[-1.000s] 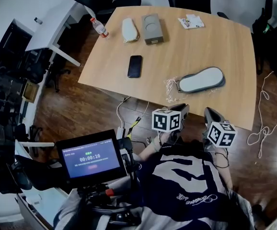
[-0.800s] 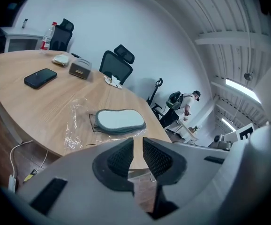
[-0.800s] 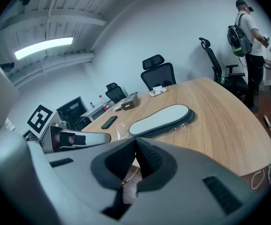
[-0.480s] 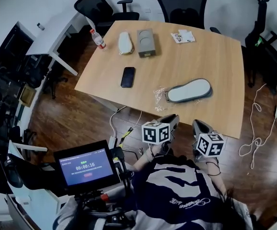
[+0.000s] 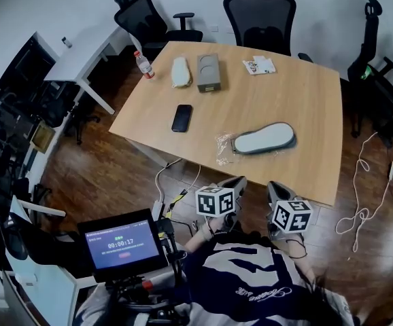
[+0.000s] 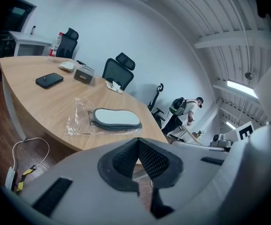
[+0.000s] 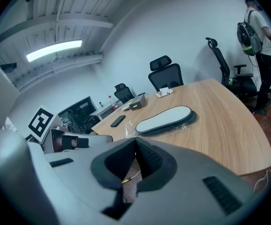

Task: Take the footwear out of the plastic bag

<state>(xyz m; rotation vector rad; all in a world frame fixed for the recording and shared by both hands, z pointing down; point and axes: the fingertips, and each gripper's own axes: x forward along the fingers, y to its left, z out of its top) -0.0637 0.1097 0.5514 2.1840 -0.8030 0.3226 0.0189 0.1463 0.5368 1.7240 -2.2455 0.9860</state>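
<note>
A pair of flat grey footwear [image 5: 264, 138] lies in a clear plastic bag [image 5: 222, 148] near the wooden table's front edge. Both grippers hang in front of that edge, off the table, close to the person's body. The left gripper [image 5: 237, 182] is shut; its jaws have just closed with nothing between them. The right gripper [image 5: 272, 186] is shut and empty too. In the left gripper view the footwear [image 6: 116, 118] lies beyond the closed gripper [image 6: 138, 142]. The right gripper view shows the footwear [image 7: 163, 118] past its own closed gripper [image 7: 135, 142].
On the table [image 5: 305, 107] are a black phone [image 5: 181, 117], a grey box [image 5: 208, 72], a white object [image 5: 179, 71], a bottle [image 5: 143, 64] and papers [image 5: 259, 64]. Office chairs [image 5: 259, 12] ring the far side. Cables [image 5: 363, 212] lie on the floor. A screen [image 5: 122, 242] sits at lower left.
In the head view both grippers now sit lower and further from the table's near edge, and the view takes in more of the room. The footwear has stayed put.
</note>
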